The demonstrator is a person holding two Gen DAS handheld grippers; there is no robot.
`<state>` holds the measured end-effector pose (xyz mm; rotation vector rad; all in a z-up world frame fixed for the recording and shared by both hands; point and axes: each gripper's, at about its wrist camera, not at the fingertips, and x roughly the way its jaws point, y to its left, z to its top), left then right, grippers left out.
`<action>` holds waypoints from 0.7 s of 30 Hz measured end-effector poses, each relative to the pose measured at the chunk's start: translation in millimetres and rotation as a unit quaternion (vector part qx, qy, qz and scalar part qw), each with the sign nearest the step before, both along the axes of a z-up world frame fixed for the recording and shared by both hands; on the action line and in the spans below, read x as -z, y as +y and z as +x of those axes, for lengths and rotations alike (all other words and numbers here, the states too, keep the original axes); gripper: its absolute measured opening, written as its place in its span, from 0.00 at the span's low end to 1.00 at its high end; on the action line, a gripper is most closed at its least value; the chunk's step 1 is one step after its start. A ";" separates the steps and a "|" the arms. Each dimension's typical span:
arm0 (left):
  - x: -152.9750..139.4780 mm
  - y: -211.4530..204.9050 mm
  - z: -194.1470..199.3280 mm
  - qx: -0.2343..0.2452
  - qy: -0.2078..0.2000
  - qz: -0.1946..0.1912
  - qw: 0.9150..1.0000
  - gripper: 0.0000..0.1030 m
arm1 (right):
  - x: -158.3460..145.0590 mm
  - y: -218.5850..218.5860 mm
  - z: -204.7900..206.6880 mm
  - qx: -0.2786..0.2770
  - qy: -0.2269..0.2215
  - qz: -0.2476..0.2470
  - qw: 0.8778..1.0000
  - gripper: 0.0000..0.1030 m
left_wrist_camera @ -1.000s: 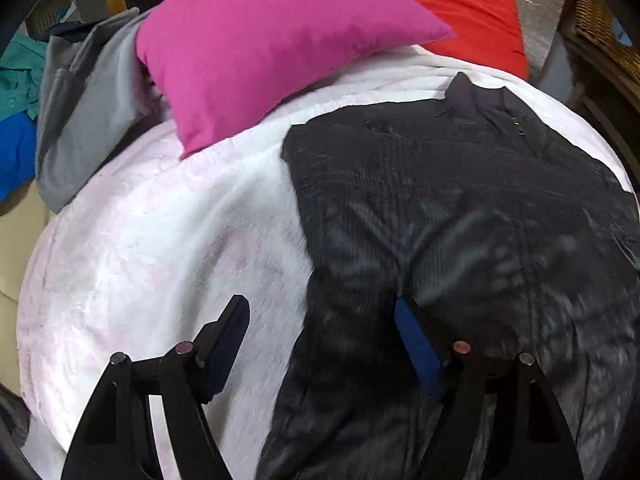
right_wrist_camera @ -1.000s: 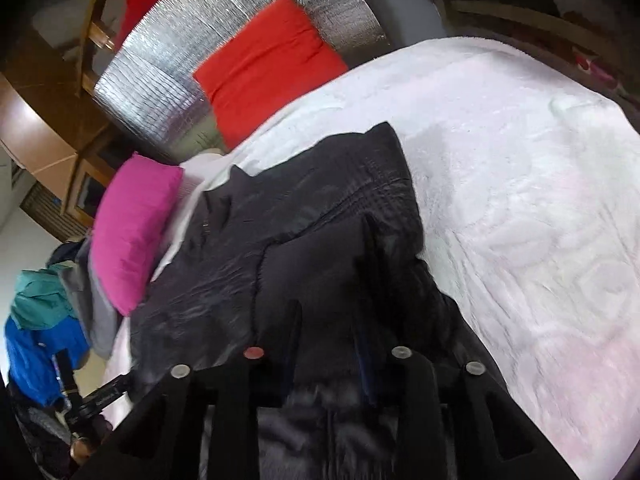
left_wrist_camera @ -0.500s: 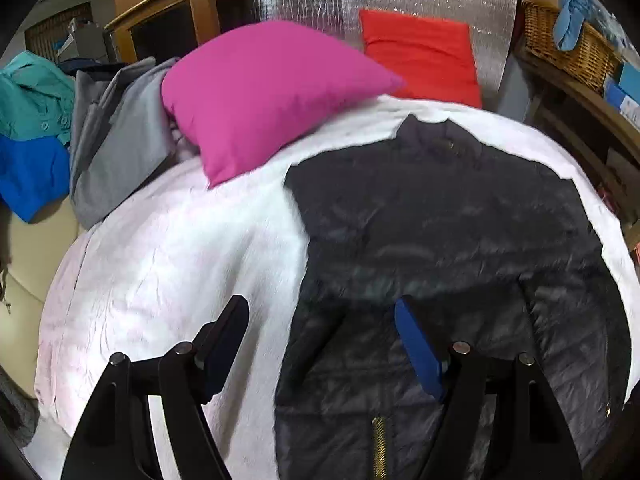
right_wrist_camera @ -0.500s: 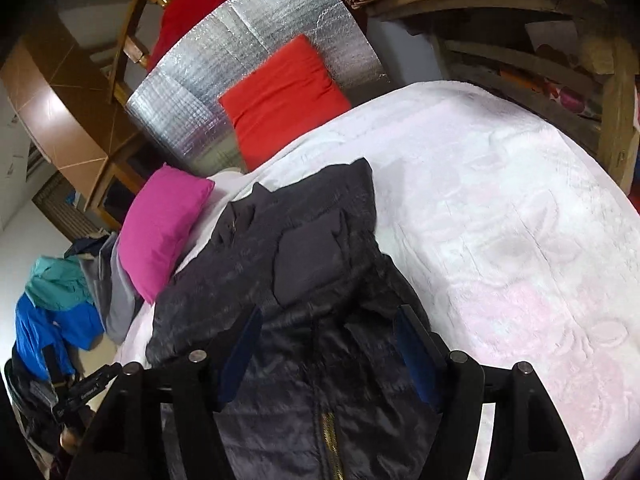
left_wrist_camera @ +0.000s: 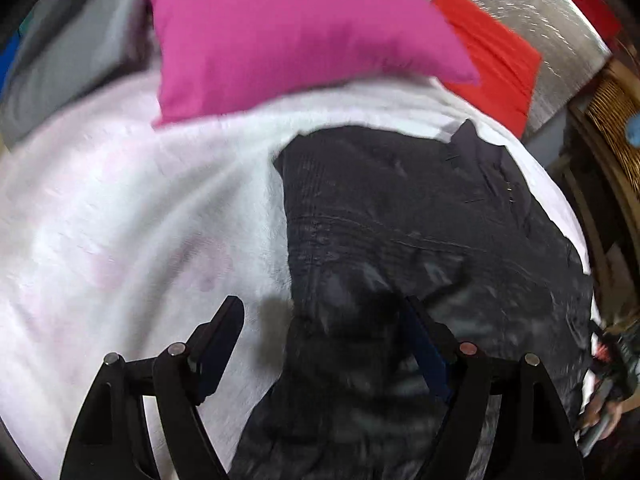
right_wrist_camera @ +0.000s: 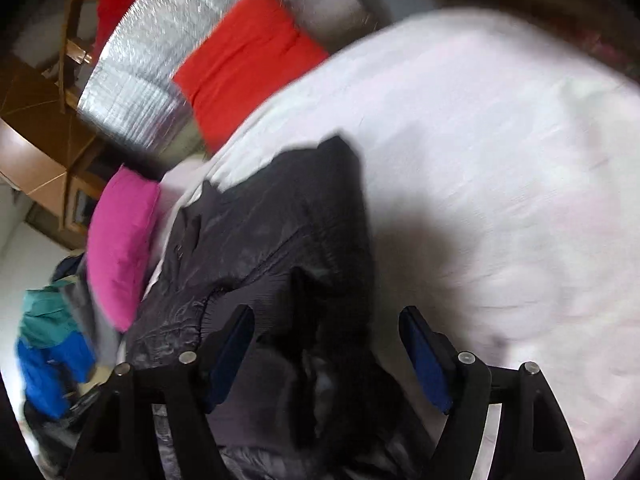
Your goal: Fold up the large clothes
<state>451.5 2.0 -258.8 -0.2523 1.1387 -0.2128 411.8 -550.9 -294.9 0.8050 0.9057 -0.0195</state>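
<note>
A black quilted jacket (left_wrist_camera: pixel 400 220) lies spread on the white blanket (left_wrist_camera: pixel 140 200), collar toward the pillows. My left gripper (left_wrist_camera: pixel 320 306) hovers over the jacket's left edge, one finger above the blanket and the other above the dark fabric. Its jaws are wide and still opening, and the pads press on nothing. In the right wrist view the jacket (right_wrist_camera: pixel 280 220) has a sleeve folded across its front. My right gripper (right_wrist_camera: pixel 327 314) hangs over the jacket's right side. Its jaws are opening, with fabric below them but not pinched. Both views are blurred.
A pink pillow (left_wrist_camera: pixel 280 32) and a red pillow (left_wrist_camera: pixel 488 60) lean at the head of the bed against a silver foil panel (right_wrist_camera: pixel 160 60). Grey clothing (left_wrist_camera: pixel 72 52) and a blue-teal garment (right_wrist_camera: pixel 48 352) are piled on the left. A wicker basket (left_wrist_camera: pixel 616 108) stands on the right.
My right gripper went from nearly closed on jacket fabric to wide open. Both views pulled back from the jacket, then dropped close over it again.
</note>
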 end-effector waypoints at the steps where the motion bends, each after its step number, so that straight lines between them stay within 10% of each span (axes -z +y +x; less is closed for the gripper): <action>1: 7.2 -1.8 3.0 0.002 0.006 -0.011 1.000 0.78 | 4.8 4.5 5.7 -0.014 0.002 0.007 1.000 0.77; 3: 8.2 -8.4 2.3 0.013 -0.013 -0.018 1.000 0.70 | -2.9 19.0 9.1 -0.039 -0.018 -0.022 0.999 0.61; 4: 6.8 -14.1 0.6 0.030 -0.020 -0.026 0.999 0.49 | -7.8 24.9 8.8 -0.040 -0.014 -0.045 0.998 0.50; 8: -2.8 -27.7 0.4 0.041 -0.037 -0.010 0.998 0.35 | -36.6 29.6 -1.6 -0.017 -0.045 -0.079 0.996 0.25; 11: -4.3 -24.7 -2.5 0.038 -0.059 -0.013 0.997 0.35 | -47.5 26.3 -15.8 0.017 -0.086 -0.074 0.993 0.25; 17: -5.7 -29.6 -13.8 0.049 -0.046 0.038 0.997 0.47 | -19.4 32.8 -16.8 0.028 -0.022 -0.075 0.997 0.34; 21: -35.6 -18.7 -51.3 0.073 -0.079 0.061 0.992 0.53 | -60.0 26.5 -67.3 0.057 -0.064 -0.048 0.995 0.67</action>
